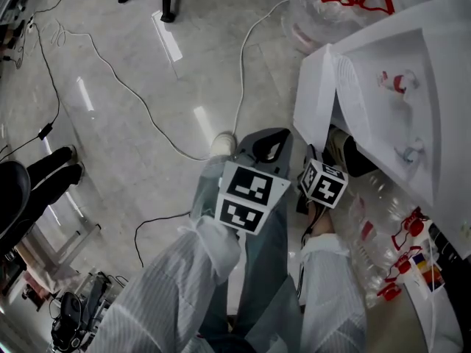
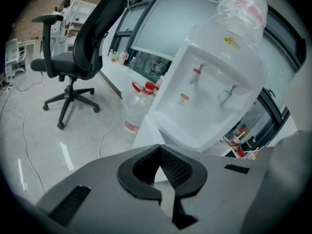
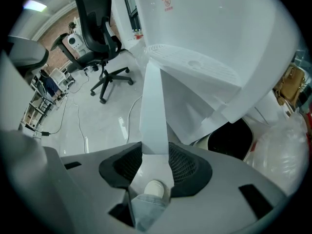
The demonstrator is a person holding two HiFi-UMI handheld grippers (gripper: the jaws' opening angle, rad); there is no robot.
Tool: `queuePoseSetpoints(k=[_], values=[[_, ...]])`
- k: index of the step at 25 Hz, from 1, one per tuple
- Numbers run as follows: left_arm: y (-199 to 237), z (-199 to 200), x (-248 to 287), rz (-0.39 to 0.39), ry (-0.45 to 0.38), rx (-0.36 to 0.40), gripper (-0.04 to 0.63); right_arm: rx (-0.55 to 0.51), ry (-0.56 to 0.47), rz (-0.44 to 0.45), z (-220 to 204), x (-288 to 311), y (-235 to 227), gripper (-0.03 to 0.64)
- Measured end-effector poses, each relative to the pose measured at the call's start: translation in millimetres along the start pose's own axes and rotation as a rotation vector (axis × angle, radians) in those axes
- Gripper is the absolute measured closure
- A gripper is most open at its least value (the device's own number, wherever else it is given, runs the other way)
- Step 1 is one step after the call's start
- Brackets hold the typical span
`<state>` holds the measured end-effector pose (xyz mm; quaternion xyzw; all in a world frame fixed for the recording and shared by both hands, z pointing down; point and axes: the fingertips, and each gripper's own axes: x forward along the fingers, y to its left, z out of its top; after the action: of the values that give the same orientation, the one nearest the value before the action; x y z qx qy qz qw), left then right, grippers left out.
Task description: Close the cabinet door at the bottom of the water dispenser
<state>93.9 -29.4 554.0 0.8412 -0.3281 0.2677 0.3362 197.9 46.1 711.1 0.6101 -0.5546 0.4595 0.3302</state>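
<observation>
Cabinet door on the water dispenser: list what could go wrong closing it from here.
The right hand-held gripper pinches the cabinet door only by its thin edge, so it may slip off mid-swing. Bottles crowd the floor beside the water dispenser; a swinging arm could knock them. A hard shove might rock the big bottle on top.

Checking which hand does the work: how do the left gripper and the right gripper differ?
The right gripper has its jaws apart, clamped on the edge of the white cabinet door; the left gripper has its jaws meeting at the tips, with nothing between them. The right gripper is close under the water dispenser; the left gripper views it from farther off. Both have grey bodies and black ribbed pads.
</observation>
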Motion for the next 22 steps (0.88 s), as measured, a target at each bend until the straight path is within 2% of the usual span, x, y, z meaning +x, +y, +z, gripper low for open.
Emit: queuePoseSetpoints(k=[13, 22], values=[[-13, 7, 14, -0.014, -0.029, -0.013, 0.586, 0.045, -0.039, -0.057, 0, -3, -49, 0.448], [-12, 8, 16, 0.001, -0.040, -0.028, 0.586, 0.131, -0.057, -0.053, 0, -2, -56, 0.448]])
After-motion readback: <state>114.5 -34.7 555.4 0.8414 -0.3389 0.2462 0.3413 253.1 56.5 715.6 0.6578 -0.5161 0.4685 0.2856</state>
